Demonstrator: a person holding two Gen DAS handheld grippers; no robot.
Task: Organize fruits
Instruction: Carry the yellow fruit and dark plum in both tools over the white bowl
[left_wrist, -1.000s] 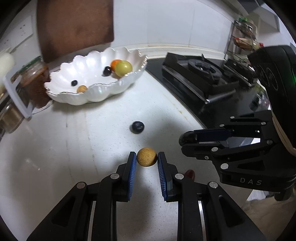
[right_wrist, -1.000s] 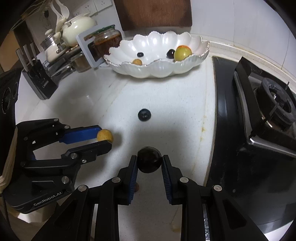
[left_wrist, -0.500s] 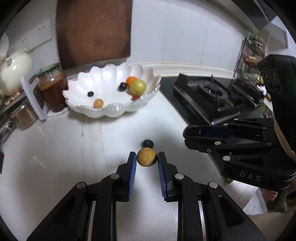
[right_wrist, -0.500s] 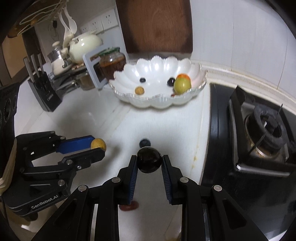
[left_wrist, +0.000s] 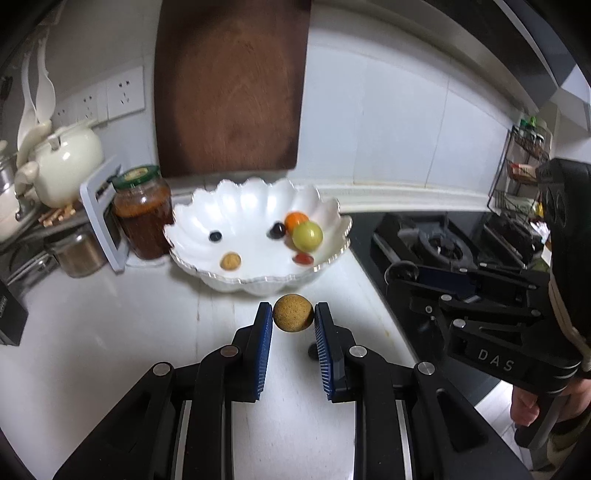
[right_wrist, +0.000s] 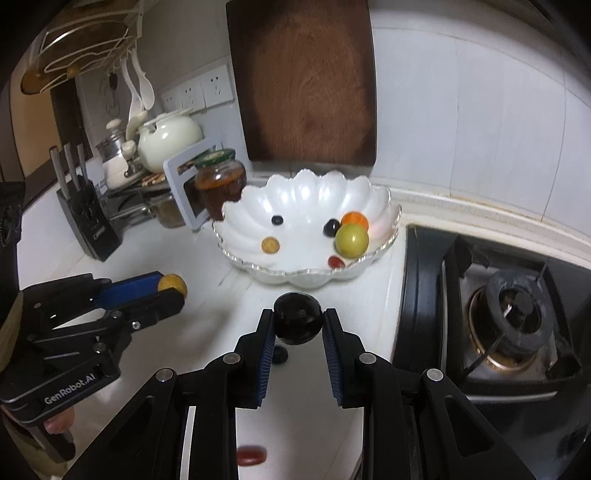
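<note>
My left gripper (left_wrist: 293, 314) is shut on a tan round fruit (left_wrist: 293, 312), held above the white counter just short of the scalloped white bowl (left_wrist: 258, 286). My right gripper (right_wrist: 298, 317) is shut on a dark, almost black round fruit (right_wrist: 297, 323), also in front of the bowl (right_wrist: 306, 277). The bowl holds a green fruit (left_wrist: 307, 236), an orange one (left_wrist: 294, 218), a dark grape (left_wrist: 277, 229), a blueberry (left_wrist: 215, 235), a small tan fruit (left_wrist: 230, 261) and a red one (left_wrist: 303, 259). A blueberry (right_wrist: 279, 354) and a red fruit (right_wrist: 251, 455) lie on the counter under my right gripper.
A gas stove (right_wrist: 513, 317) fills the right side. Left of the bowl stand a jar (left_wrist: 142, 212), a white frame (left_wrist: 101, 218), a teapot (left_wrist: 61, 166) and a knife block (right_wrist: 86, 218). A wooden board (left_wrist: 231, 85) leans on the wall behind the bowl.
Both grippers have risen with their fruit and tilted up, so the bowl sits closer ahead. The loose blueberry on the counter has dropped behind the fingers.
</note>
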